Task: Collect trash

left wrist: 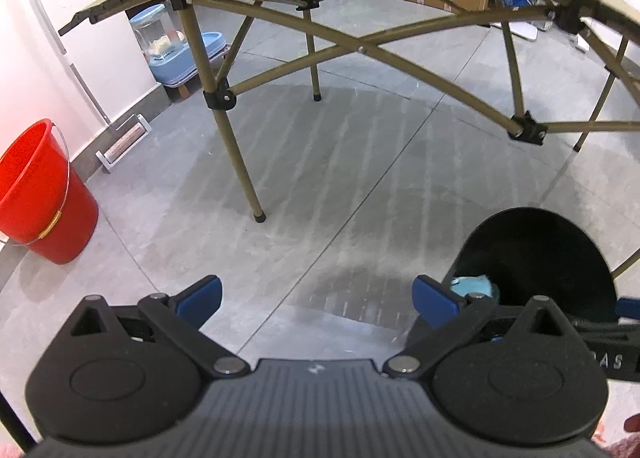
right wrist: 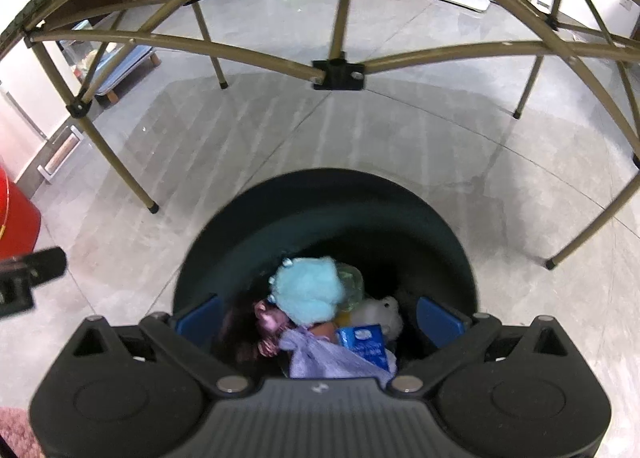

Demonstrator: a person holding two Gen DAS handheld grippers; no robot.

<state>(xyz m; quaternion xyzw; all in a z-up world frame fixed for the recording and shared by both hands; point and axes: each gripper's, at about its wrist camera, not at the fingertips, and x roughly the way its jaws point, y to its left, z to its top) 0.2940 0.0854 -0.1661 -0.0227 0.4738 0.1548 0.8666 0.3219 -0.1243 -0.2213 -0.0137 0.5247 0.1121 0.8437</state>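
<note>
My left tongs (left wrist: 316, 300) stand wide open with nothing between the blue pads, aimed at bare grey floor (left wrist: 320, 186). My right tongs (right wrist: 318, 318) are likewise spread wide and empty, hovering directly over the mouth of the black bin (right wrist: 320, 198).

Left to right in the left view: red bucket (left wrist: 44, 194) at 9 o'clock, folding table (left wrist: 240, 98) legs from 11 to 1 o'clock, bin (left wrist: 536, 250) at 4 o'clock.

The trash sits in the bin bottom: pale blue fluffy wad (right wrist: 308, 294), lilac crumpled sheet (right wrist: 320, 354), small blue carton (right wrist: 366, 344), white fluffy wad (right wrist: 382, 314). Judgement: all light and soft, easily compressed; wads take a pinch anywhere, the sheet at a fold. The carton is stiffer, best gripped across its flat faces; possibly slick.

View difference: the right view shows the full contents; the left shows only a sliver of the blue wad, plus the whole bucket, which the right clips at 9 o'clock.
</note>
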